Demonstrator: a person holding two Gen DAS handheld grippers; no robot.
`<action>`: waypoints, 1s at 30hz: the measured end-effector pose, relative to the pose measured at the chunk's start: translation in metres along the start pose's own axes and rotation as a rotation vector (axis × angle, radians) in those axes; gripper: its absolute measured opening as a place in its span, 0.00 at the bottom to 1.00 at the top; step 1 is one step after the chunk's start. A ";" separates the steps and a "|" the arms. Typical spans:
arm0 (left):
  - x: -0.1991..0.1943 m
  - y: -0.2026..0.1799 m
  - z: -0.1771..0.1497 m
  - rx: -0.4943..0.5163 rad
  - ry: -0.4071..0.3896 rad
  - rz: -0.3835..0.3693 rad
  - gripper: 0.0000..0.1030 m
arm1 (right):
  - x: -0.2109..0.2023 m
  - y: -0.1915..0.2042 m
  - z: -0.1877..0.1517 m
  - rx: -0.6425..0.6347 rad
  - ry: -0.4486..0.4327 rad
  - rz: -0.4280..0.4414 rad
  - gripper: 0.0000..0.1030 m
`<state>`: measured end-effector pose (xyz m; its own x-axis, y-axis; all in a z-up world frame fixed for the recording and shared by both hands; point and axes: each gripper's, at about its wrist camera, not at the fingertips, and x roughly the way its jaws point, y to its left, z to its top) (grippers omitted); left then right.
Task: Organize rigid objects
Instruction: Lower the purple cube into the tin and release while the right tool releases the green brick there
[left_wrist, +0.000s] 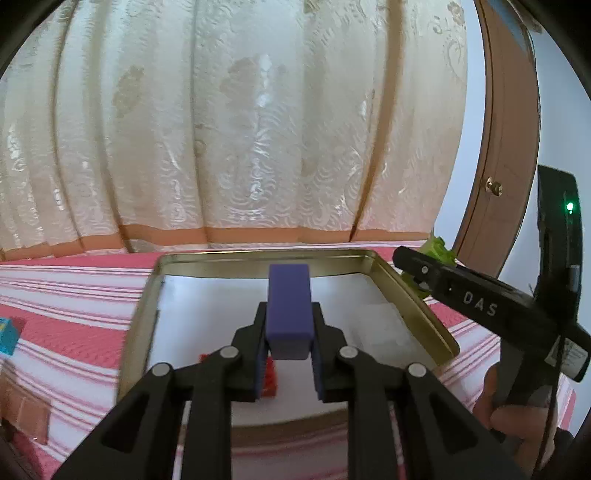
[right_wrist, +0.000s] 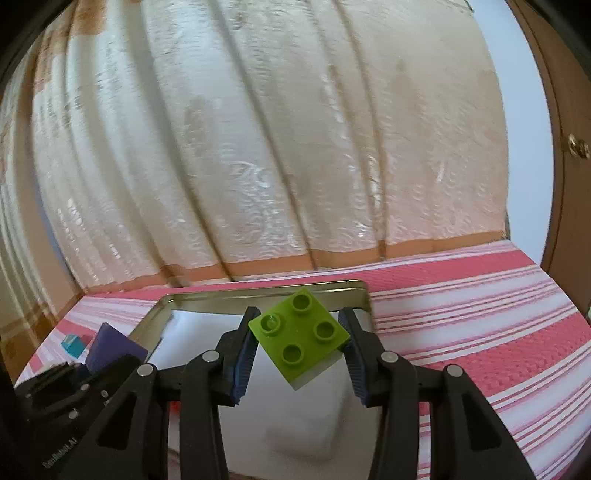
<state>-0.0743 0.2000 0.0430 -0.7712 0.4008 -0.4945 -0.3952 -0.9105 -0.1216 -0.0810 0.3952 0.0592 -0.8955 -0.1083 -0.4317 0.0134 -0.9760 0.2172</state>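
**Both Claws Loaded Above the Metal Tin**

**Left claw.** The left claw (left_wrist: 289, 334) is clamped on a purple block (left_wrist: 289, 306). The block is a smooth rectangular bar held lengthwise between the two pads, with its far end projecting forward past the fingertips. In the left wrist view the block lies over the interior of the metal tin (left_wrist: 406, 284). The same block appears at the lower left of the right wrist view, beside the tin's left wall.

**Right claw.** The right claw (right_wrist: 300, 339) is closed on a green brick (right_wrist: 300, 336). The brick is a flat square piece with four round studs on its upper face. It sits rotated in the grip, so the pads bear on two opposite corners rather than on flat sides. It is held above the tin's far right region. In the left wrist view the right claw's body enters from the right edge, and a small part of the green brick shows just past the tin's right rim.

**Tin.** The tin is a shallow, open, rectangular container with a gold-coloured rim and a pale white floor. A red block (left_wrist: 269, 376) rests on the floor at the near side, partly hidden behind the left claw's left finger.

**Surroundings.** The tin rests on a cloth (right_wrist: 480, 314) with red and white stripes. A teal block (left_wrist: 8, 336) lies on the cloth to the left of the tin, well apart from it. A cream patterned curtain (left_wrist: 240, 129) hangs behind the cloth, and a brown door (left_wrist: 506, 147) with a round knob stands at the right.
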 end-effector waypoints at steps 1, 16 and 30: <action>0.006 -0.004 0.000 0.003 0.005 0.001 0.17 | 0.002 -0.004 0.001 0.006 0.003 -0.006 0.45; 0.044 -0.024 -0.013 0.071 0.046 0.077 0.17 | 0.031 0.003 -0.010 -0.067 0.098 -0.063 0.45; 0.032 -0.014 -0.015 0.025 -0.013 0.143 1.00 | 0.018 0.005 -0.013 -0.025 0.018 -0.069 0.90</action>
<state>-0.0859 0.2238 0.0162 -0.8270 0.2690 -0.4936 -0.2934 -0.9556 -0.0292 -0.0912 0.3863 0.0415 -0.8865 -0.0439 -0.4606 -0.0368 -0.9856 0.1648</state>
